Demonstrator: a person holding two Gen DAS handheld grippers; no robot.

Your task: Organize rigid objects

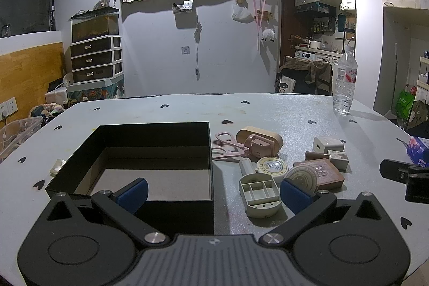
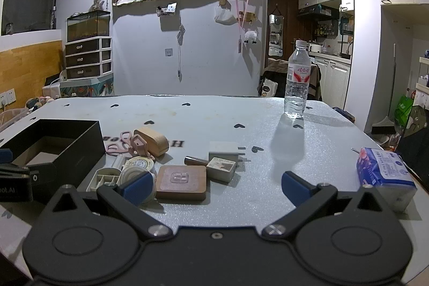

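1. As seen by the left wrist, the left gripper [image 1: 213, 192] is spread wide and empty over the near wall of the black box [image 1: 150, 152]; the box floor is fully seen only here. The grey compartment tray [image 1: 259, 192] lies just right of the box, long axis pointing away.
2. From the right wrist, the right gripper [image 2: 217, 188] is spread, empty; only here is the tissue pack [image 2: 383, 173] seen whole. The brown flat case [image 2: 181, 182] lies flat beside the tray.

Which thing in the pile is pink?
The pink scissors, lying beside the black box. The other pieces are white, beige or brown.
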